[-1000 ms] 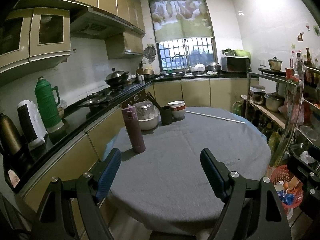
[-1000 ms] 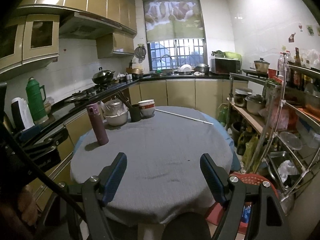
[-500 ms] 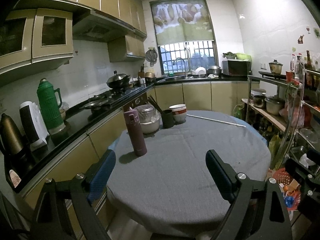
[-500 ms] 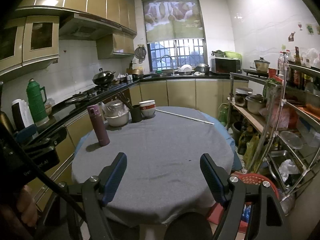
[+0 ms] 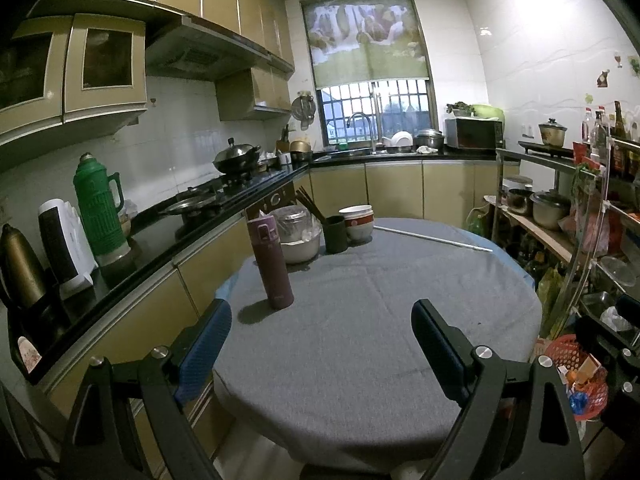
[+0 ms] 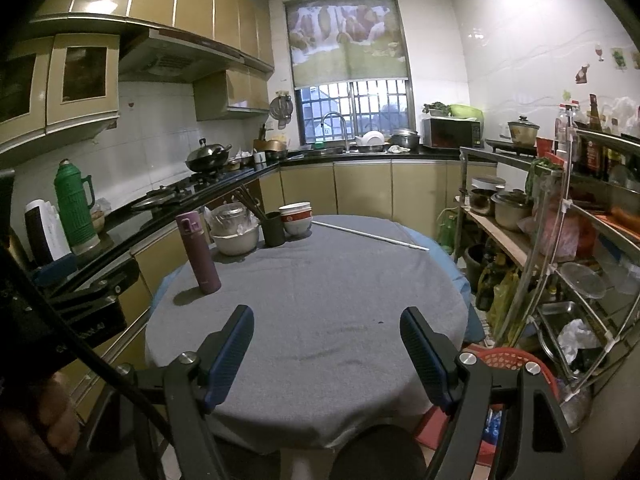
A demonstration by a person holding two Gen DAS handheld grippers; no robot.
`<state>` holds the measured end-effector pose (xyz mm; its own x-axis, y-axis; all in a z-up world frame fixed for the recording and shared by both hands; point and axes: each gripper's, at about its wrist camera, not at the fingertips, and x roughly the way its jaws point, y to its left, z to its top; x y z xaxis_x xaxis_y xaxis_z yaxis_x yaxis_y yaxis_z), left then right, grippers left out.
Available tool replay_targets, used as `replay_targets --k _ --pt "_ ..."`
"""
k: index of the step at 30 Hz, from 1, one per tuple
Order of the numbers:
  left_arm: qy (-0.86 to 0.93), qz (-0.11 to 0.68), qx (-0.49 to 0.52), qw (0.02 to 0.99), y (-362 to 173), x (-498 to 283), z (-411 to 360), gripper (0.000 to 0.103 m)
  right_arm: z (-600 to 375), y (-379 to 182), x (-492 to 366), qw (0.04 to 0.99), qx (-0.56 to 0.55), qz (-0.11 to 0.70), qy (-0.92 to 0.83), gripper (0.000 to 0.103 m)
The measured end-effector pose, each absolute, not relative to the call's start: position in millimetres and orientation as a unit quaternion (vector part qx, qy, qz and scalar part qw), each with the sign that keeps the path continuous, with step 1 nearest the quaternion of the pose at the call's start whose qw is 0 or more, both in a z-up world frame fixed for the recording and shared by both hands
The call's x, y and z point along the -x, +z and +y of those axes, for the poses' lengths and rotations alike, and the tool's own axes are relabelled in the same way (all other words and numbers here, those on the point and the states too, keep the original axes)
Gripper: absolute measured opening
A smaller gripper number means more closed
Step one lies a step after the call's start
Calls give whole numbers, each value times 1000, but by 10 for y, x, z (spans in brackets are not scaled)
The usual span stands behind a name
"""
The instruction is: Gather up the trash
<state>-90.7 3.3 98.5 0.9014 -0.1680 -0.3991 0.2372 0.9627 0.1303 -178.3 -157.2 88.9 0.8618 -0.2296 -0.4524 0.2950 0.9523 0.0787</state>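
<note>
Hovering spread and empty over the round, grey-clothed worktop, the left hand-held gripper, jaws just widened, and right hand-held gripper face a purple flask, trash filling the red mesh basket beside it.

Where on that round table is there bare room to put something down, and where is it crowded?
The grey tablecloth is bare across its near and middle parts, from the purple flask over to the white rod, right up to both open claws. The far-left edge is crowded: a covered white bowl, a dark chopstick cup and stacked bowls stand close together.
</note>
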Motion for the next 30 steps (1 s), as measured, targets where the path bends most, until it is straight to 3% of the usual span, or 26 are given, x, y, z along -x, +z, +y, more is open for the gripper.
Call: replay_targets --k 30 --pt "-100 196 -86 972 945 928 15 92 -1432 841 1753 962 -74 228 -129 79"
